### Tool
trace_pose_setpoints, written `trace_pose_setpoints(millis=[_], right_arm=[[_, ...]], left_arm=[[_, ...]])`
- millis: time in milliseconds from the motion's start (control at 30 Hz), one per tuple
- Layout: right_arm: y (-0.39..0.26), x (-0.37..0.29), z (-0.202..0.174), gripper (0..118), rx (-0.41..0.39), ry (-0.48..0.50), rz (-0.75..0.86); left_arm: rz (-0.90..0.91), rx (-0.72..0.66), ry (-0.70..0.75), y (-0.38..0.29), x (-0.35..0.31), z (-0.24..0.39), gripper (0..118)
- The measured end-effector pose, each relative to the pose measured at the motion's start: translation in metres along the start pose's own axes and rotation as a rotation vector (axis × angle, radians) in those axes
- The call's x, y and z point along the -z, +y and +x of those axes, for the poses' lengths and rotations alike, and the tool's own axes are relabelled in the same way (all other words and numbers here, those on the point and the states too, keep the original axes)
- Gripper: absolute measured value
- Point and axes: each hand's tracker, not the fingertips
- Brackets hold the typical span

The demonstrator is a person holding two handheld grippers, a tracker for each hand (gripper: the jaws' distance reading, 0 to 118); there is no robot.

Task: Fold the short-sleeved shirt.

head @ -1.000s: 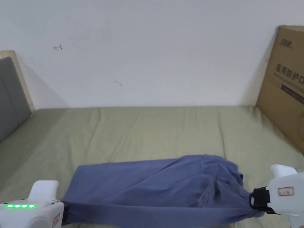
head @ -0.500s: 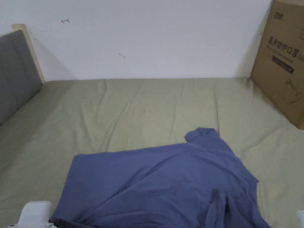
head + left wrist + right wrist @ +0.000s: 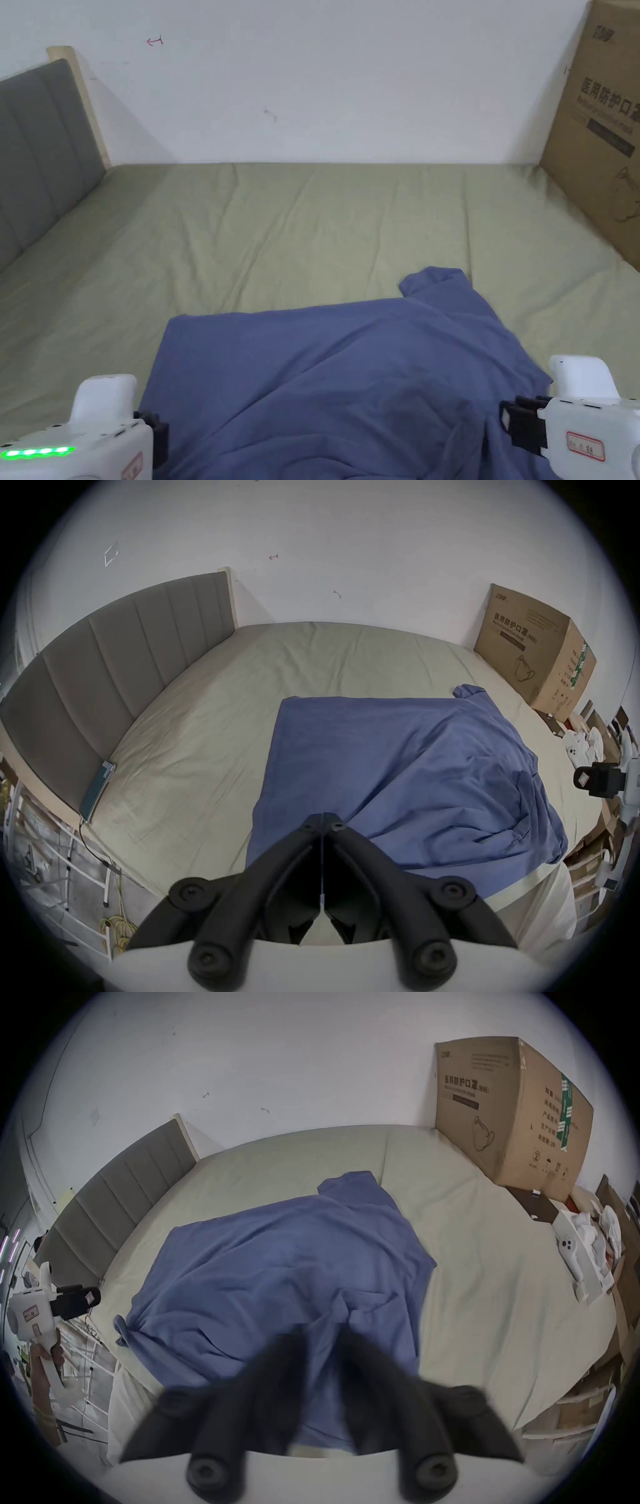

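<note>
Shirt (image 3: 350,375) on green bed (image 3: 325,231); left fingers (image 3: 322,821) closed empty, right fingers (image 3: 322,1333) apart.

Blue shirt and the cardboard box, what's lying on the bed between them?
Nothing. In the head view, bare green sheet separates the shirt from the box; the right gripper view shows the same empty stretch.

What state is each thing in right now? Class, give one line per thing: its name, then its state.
Blue shirt: spread on the bed, rumpled, not yet folded, free of both claws.
Left claw: jaws together, holding nothing.
Right claw: jaws apart, blurred, above the shirt.
Cardboard box: closed, standing on the bed by the wall.
Bed sheet: creased.
</note>
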Motion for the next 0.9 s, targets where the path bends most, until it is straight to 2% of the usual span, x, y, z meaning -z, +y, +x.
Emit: trace_pose_setpoints(millis=[133,267,600,633,700,733,767,833,900], right_arm=[[-0.01,0.024,-0.005,2,0.145,0.087,-0.023],[0.001,0.044,-0.017,1,0.087,0.077,-0.051],[0.042,0.105,-0.017,1,0.093,0.074,-0.083],[0.046,0.11,-0.015,1,0.094,0.071,-0.09],[0.051,0.119,-0.013,1,0.104,0.071,-0.092],[0.053,0.123,-0.011,1,0.106,0.075,-0.095],[0.055,0.126,-0.01,1,0.108,0.075,-0.097],[0.056,0.131,-0.007,1,0.117,0.073,-0.105],[0.055,0.135,-0.001,1,0.177,0.093,-0.127]], left_arm=[[-0.053,-0.018,-0.023,-0.004,0.021,0.006,0],[-0.071,-0.038,-0.039,0.02,0.049,0.0,0],[-0.116,-0.078,-0.006,0.118,0.167,-0.031,0],[-0.113,-0.078,-0.001,0.128,0.18,-0.034,5],[-0.121,-0.106,-0.013,0.146,0.208,-0.044,65],[-0.166,-0.127,-0.042,0.156,0.225,-0.046,87],[-0.195,-0.132,-0.055,0.163,0.243,-0.05,101],[-0.19,-0.162,-0.026,0.172,0.268,-0.053,101],[-0.237,-0.189,0.018,0.177,0.294,-0.055,101]])
